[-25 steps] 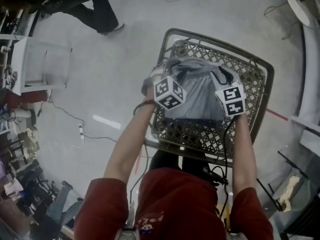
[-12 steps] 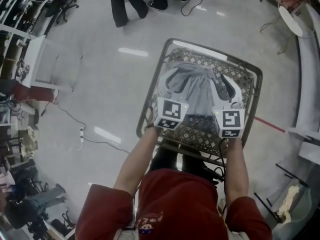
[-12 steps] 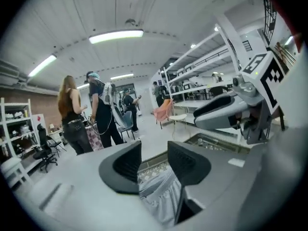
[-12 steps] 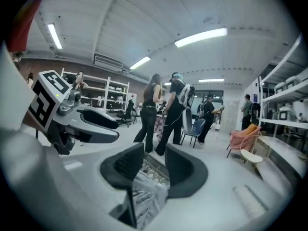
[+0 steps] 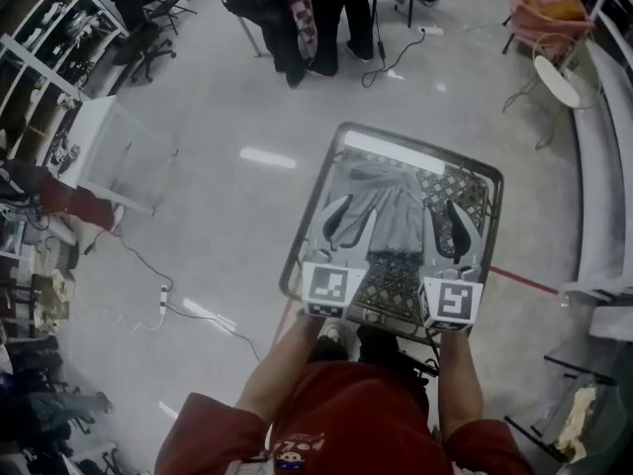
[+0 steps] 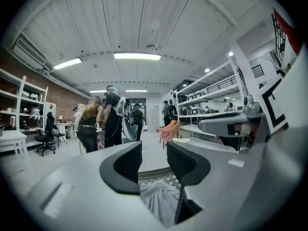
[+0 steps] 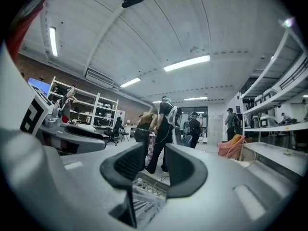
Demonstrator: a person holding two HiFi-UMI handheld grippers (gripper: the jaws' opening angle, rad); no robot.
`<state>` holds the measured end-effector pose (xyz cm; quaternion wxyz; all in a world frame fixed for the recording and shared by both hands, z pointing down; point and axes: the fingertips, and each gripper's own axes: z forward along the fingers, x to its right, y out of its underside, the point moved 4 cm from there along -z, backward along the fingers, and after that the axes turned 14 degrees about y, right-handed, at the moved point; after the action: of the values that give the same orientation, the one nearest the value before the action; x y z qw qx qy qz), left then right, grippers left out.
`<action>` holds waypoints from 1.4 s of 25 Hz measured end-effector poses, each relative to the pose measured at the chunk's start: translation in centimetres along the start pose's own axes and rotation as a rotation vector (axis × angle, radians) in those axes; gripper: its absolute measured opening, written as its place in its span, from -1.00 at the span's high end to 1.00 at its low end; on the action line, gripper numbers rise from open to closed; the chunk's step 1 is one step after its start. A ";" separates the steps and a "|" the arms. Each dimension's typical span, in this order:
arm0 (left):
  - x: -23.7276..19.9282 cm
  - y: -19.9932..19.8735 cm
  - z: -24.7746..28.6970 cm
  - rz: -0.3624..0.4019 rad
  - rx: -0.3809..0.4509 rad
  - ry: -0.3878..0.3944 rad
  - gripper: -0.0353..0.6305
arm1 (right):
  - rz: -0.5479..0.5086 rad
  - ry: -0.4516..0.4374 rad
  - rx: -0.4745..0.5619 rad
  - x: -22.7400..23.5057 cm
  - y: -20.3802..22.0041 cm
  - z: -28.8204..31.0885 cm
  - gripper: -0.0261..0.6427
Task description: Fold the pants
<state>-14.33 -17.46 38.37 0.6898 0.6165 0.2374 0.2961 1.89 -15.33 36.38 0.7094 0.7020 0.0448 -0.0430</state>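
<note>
Grey pants hang stretched out over the table with the patterned lattice top. Both grippers are raised side by side near the table's near edge, pointing level away from me. The left gripper holds the left side of the cloth. The right gripper holds the right side. In the left gripper view grey fabric sits low between the jaws of the left gripper. In the right gripper view the cloth is pinched deep in the right gripper. The jaw tips stand apart above it.
Several people stand beyond the table's far end. A white shelf unit is at the left, with a cable on the floor near it. A pink chair and a white round table stand at the upper right.
Both grippers have risen and drawn back toward my body. The pants went from a bunched heap between them to a long, stretched-out shape.
</note>
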 end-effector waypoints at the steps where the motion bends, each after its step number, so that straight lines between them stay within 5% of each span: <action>1: 0.1 -0.3 -1.0 -0.002 0.011 0.002 0.38 | 0.005 0.007 0.000 -0.4 -0.4 -0.8 0.50; 14: -0.7 -3.7 -12.0 0.074 0.131 0.035 0.57 | 0.034 0.066 0.071 -8.6 -5.7 -8.7 0.54; 20: 1.2 -5.0 -12.7 0.084 0.159 0.035 0.67 | 0.022 0.051 0.088 -8.3 -7.0 -10.2 0.64; 25: 1.6 -5.6 -13.0 0.108 0.172 0.010 0.81 | 0.029 0.017 0.106 -8.5 -7.9 -10.2 0.91; 35: 3.7 -6.2 -11.3 0.115 0.164 0.013 0.88 | 0.044 0.002 0.091 -6.5 -7.5 -10.2 0.92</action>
<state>-18.79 -7.26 30.93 0.6175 0.6816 0.2295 0.3187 -5.54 -5.25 29.61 0.6776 0.7344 0.0278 -0.0287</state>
